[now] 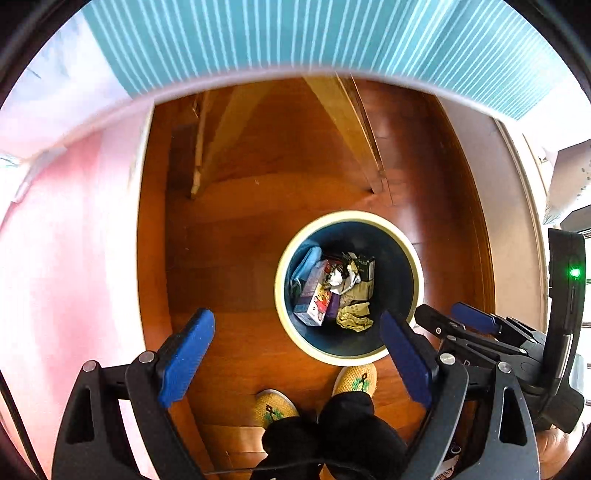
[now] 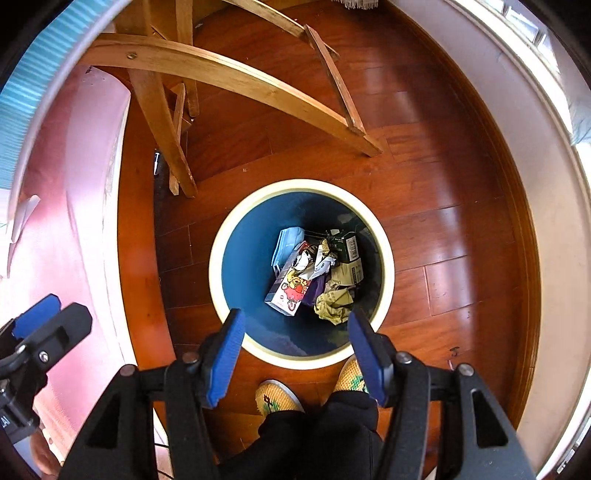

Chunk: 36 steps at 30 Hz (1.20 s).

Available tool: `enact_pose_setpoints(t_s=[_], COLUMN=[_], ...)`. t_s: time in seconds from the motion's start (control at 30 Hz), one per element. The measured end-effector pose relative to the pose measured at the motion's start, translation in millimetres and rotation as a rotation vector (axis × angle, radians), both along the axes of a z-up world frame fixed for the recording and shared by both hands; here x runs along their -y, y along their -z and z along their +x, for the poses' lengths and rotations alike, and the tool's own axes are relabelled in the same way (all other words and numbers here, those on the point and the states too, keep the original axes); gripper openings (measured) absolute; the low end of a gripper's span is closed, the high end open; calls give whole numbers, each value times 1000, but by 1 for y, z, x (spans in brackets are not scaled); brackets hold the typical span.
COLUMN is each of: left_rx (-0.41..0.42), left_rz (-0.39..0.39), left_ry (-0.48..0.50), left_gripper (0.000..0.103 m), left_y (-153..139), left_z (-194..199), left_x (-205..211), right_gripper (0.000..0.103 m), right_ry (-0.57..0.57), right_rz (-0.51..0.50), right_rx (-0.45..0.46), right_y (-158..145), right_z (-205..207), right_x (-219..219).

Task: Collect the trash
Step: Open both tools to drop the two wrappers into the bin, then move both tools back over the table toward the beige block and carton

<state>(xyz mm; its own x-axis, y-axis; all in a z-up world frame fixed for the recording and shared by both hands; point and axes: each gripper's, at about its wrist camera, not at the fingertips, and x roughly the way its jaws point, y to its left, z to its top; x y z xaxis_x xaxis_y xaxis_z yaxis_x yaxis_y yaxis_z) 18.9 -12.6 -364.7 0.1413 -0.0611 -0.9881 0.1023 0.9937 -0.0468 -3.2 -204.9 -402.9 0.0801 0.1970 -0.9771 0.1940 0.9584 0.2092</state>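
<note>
Our left blue-padded gripper (image 1: 295, 354) and right blue-padded gripper (image 2: 295, 350) gape empty; crumpled olive paper (image 2: 332, 304), six o'clock in the cream-rimmed blue bin (image 2: 221, 258), seems light and soft: pinch its folds.

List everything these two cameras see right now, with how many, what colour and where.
round dark-blue waste bin with cream rim: one, on the wooden floor, below both grippers
illustrated cardboard carton: one, white and purple, inside the bin
light-blue flat packet: one, against the bin's inner wall
dark-green small box: one, inside the bin
crumpled yellowish paper: one, inside the bin
pale wooden furniture legs: several, beyond the bin
teal striped cloth: one, top of the left view
yellow knitted slippers: two, beside the bin
left gripper: blue-padded jaws open, empty
right gripper: blue-padded jaws open, empty
</note>
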Motion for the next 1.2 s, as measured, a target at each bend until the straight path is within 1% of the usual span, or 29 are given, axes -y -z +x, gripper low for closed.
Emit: enact_pose_setpoints(t_s=[0.07, 0.17, 0.27, 0.47, 0.6, 0.7, 0.8, 0.93, 1.1, 1.2], left_rx=[14, 34, 57, 103, 120, 161, 221, 306, 365, 404], left_rz=[5, 7, 18, 4, 10, 22, 42, 62, 68, 70], left_ry=[-8, -12, 2, 45, 29, -16, -44, -58, -89, -98], left_gripper=[90, 90, 90, 90, 90, 90, 90, 90, 89, 84], left_y=[-15, -44, -77, -157, -209, -247, -286, -332, -378, -401], left_z=[0, -4, -6, -15, -16, -17, -17, -17, -15, -13], left_x=[-2, -3, -4, -3, -7, -15, -21, -23, -23, -23], right_gripper=[58, 58, 58, 58, 58, 58, 58, 58, 58, 58], right_ry=[0, 1, 3, 6, -24, -53, -86, -106, -123, -152], right_rz=[-6, -3, -1, 20, 27, 34, 28, 40, 71, 76], right_rx=[5, 17, 34, 77, 120, 165, 214, 267, 344, 400], right_y=[-12, -37, -70, -151, -205, -245, -281, -320, -366, -388], right_z=[0, -1, -4, -9, -11, -11, -9, -3, 7, 14], right_x=[-3, -5, -7, -7, -11, -14, -15, -15, -11, -8])
